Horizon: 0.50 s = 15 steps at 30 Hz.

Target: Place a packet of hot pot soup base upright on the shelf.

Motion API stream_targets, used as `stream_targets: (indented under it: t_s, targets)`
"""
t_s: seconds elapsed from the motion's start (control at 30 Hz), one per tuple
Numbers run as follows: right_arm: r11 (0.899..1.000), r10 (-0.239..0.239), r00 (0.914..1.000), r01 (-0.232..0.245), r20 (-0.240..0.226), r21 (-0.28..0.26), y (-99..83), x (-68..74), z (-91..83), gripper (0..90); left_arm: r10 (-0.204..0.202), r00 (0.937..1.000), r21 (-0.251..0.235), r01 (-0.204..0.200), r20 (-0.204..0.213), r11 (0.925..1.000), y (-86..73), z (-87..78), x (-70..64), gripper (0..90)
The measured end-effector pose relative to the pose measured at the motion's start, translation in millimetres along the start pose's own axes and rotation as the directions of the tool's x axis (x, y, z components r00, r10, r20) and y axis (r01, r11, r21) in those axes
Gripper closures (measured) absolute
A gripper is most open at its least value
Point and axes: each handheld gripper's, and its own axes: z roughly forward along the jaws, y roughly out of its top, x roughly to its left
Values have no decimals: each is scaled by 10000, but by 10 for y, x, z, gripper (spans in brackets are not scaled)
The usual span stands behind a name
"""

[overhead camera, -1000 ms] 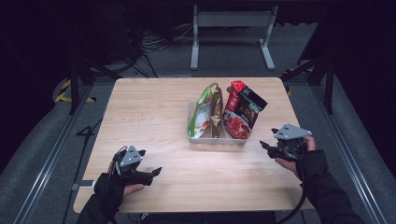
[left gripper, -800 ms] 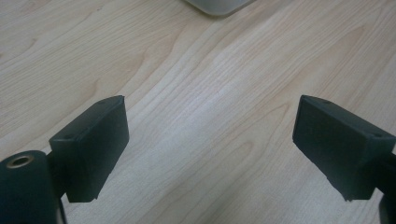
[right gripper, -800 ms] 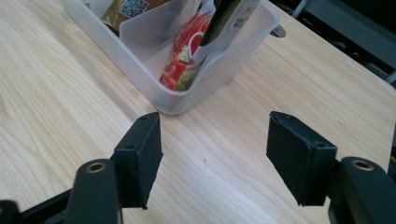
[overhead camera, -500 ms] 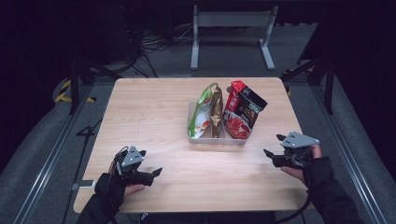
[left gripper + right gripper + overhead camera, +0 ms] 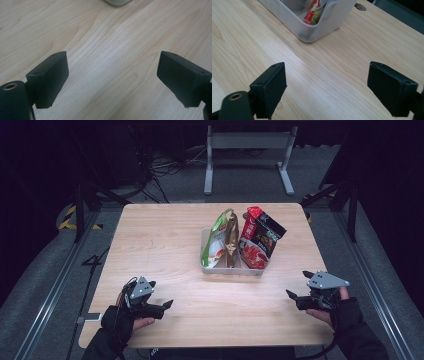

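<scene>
Dark room, grey floor [image 5: 175, 185], cables [image 5: 165, 162].

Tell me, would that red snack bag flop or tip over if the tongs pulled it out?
Probably floppy: the red bag looks like thin crinkled film. Likely light for its size. It leans in the tray beside the green bag, so it may tip once lifted free.

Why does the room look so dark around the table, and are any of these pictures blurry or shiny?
High view: light falls on the wooden table while the floor and background stay near black; the snack bags are slightly soft. Left gripper view: a pale sheen crosses the wood between the sharp black jaws. Right gripper view: similar glare on the wood, and the translucent bin looks a little soft.
</scene>
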Motion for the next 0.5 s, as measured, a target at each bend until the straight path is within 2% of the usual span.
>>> stream_targets:
  t_s: [0.2, 0.5]
  targets:
    - [9999, 41, 9999, -43, 131, 163, -115, 40, -18, 114, 54, 10000, 32, -54, -60, 10000, -1, -6, -7, 112]
    - [9999, 126, 9997, -127, 203, 31, -262, 87, -69, 115, 98, 9999, 76, -97, -111, 9999, -1, -1, -11, 112]
